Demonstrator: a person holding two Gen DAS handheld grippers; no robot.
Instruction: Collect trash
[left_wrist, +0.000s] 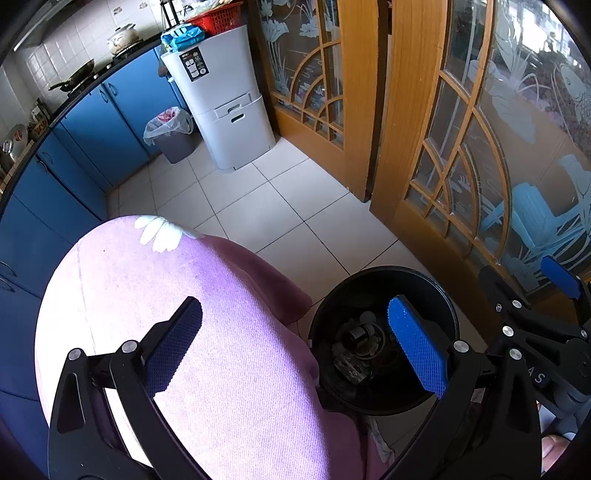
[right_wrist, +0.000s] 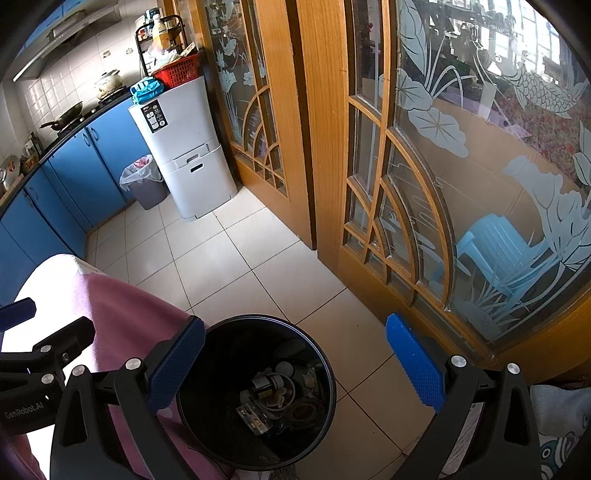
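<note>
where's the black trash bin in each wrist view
Left wrist: black trash bin sits lower right, beside the pink cloth.
Right wrist: black trash bin sits bottom centre, trash inside.
Shared landmark: white cabinet at the far wall.

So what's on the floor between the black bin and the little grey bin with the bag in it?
Only bare floor tiles between the black bin and the grey lined bin, seen clearest in the right wrist view; the pink cloth sits just to one side.
</note>
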